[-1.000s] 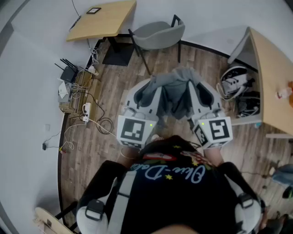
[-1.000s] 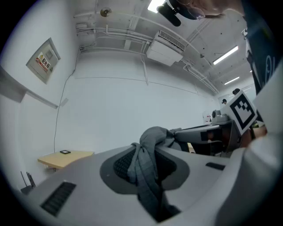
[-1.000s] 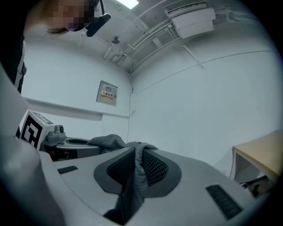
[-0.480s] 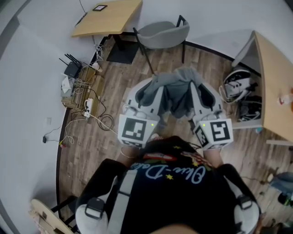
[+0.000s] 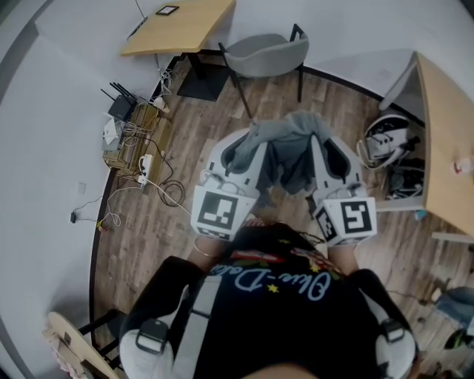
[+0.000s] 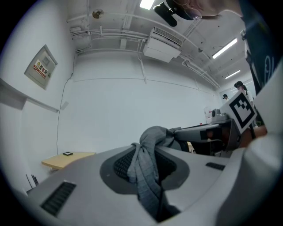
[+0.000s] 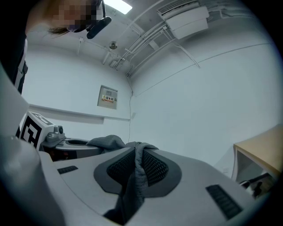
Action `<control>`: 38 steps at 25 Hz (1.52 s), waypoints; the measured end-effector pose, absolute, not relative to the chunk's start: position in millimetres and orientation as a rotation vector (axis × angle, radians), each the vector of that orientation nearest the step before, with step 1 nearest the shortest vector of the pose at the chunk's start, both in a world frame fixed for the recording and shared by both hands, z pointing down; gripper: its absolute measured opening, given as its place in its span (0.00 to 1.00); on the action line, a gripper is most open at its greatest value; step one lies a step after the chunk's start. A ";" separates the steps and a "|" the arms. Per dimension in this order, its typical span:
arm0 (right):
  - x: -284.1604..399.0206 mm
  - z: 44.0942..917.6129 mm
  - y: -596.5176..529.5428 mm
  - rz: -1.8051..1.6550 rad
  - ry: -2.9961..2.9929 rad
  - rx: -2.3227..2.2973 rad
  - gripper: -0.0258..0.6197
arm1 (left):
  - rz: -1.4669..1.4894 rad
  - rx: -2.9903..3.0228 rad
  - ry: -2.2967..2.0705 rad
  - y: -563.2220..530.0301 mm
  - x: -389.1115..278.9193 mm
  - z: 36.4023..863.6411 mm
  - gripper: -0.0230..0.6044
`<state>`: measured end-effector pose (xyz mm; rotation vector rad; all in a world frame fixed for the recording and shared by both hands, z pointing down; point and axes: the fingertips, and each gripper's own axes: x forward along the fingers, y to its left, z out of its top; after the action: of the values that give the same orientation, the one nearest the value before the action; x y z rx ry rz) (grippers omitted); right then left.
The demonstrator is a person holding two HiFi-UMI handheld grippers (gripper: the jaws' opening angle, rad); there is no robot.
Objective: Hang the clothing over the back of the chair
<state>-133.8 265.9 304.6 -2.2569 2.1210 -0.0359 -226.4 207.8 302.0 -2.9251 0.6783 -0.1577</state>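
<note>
Wood flooring (image 5: 141,252) is being stood on beneath the left gripper (image 5: 244,146) and right gripper (image 5: 323,146), both being clenched on the grey clothing (image 5: 290,159) slung between them. Well ahead of them the bare chair (image 5: 266,53) is being faced; the draping, by judgement, is all outstanding.

Wood floor (image 5: 196,118) is spreading beside a white wall (image 5: 44,148); a table (image 5: 185,22) is standing at eleven o'clock, a desk (image 5: 448,133) at three.
</note>
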 end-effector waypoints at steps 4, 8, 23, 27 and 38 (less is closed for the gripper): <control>-133.8 308.7 272.4 -0.037 2.130 -2.259 0.11 | -0.178 -2.930 0.680 216.0 -227.1 306.1 0.14; -130.9 311.9 275.8 -0.055 2.124 -2.262 0.11 | -0.197 -2.928 0.665 220.3 -223.7 308.7 0.14; -90.6 306.4 256.1 -0.009 2.068 -2.349 0.11 | -0.133 -2.948 0.573 193.6 -178.6 304.6 0.14; -78.0 309.0 245.6 -0.001 2.061 -2.361 0.11 | -0.120 -2.950 0.566 183.2 -166.0 307.5 0.14; -52.2 317.5 196.6 -0.025 2.087 -2.385 0.11 | -0.129 -2.962 0.565 134.0 -139.6 315.3 0.14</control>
<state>-52.2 196.6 317.5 -2.3852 2.0867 -0.0253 -139.6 134.0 315.3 -2.9620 0.5647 -0.1289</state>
